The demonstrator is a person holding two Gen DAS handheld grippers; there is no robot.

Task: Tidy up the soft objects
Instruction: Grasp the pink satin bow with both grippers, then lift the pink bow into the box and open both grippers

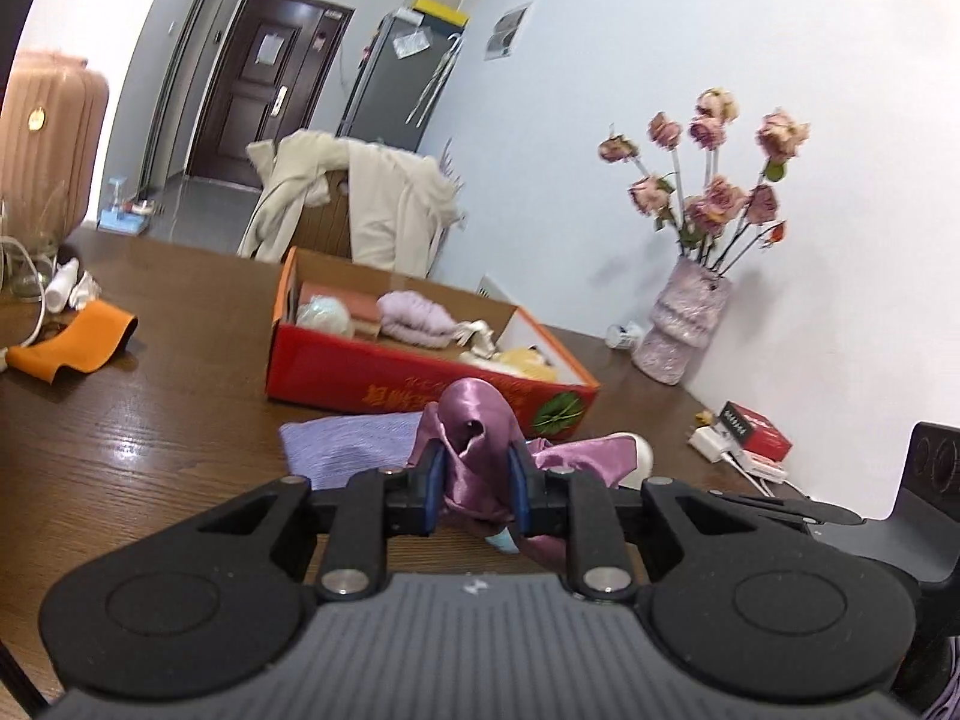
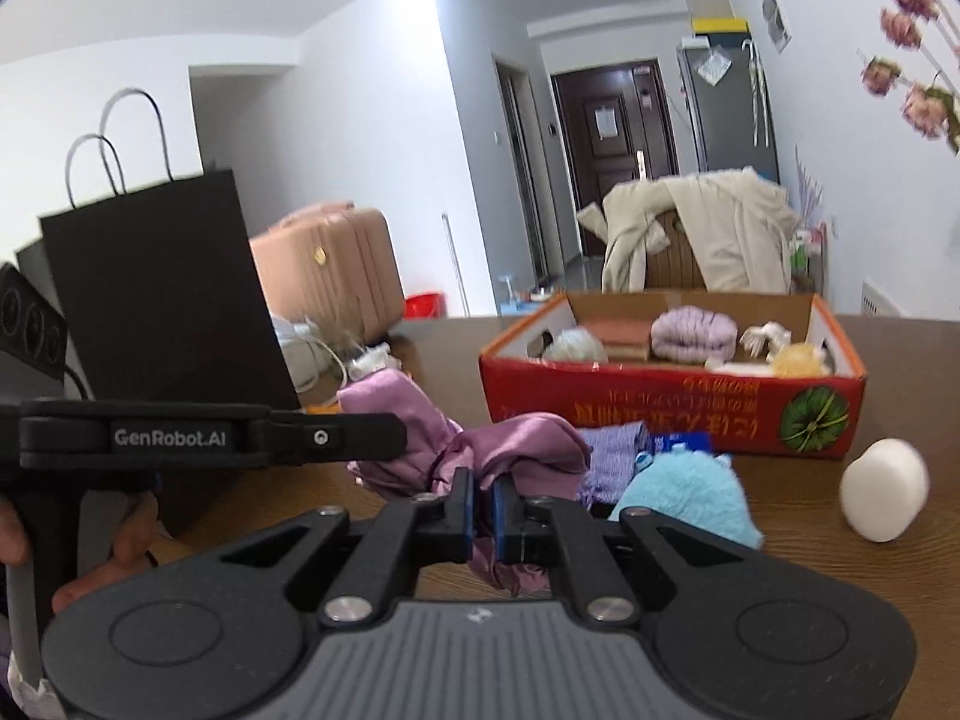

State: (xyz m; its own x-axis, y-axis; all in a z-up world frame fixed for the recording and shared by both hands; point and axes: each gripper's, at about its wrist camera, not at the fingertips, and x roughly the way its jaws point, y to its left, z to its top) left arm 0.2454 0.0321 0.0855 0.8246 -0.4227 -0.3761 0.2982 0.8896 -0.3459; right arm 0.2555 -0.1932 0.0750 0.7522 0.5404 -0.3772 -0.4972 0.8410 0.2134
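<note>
- Between my two grippers hangs one satin cloth (image 1: 480,450), mauve and slippery; I took it at two places so it spreads out rather than bunching, which I judge makes it easier to fold or lay flat.
- My left gripper (image 1: 477,483) pinches a thick gathered wad of the cloth, so its jaws stand a little apart with fabric packed between the blue pads.
- My right gripper (image 2: 480,507) is pressed nearly together on a thin edge of the same cloth (image 2: 516,462); only a sliver of fabric shows between the pads, and a tail droops below them.
- Both tools point slightly downward over the table (image 1: 150,420), with the cloth lifted clear of most of the wood.
- Ahead sits the red box (image 2: 672,408), open-topped, already holding a lilac knit roll (image 2: 693,333), a pale ball and other soft pieces; it looks like the collecting place, so I expect the cloth belongs there.
- Under and beside the cloth lie a lavender towel (image 1: 354,441), a blue plush (image 2: 690,498) and a white puff (image 2: 885,498), still outside the box.
- Satin slides easily; a thin pinch like my right one could slip if I pull the two ends apart hard.
</note>
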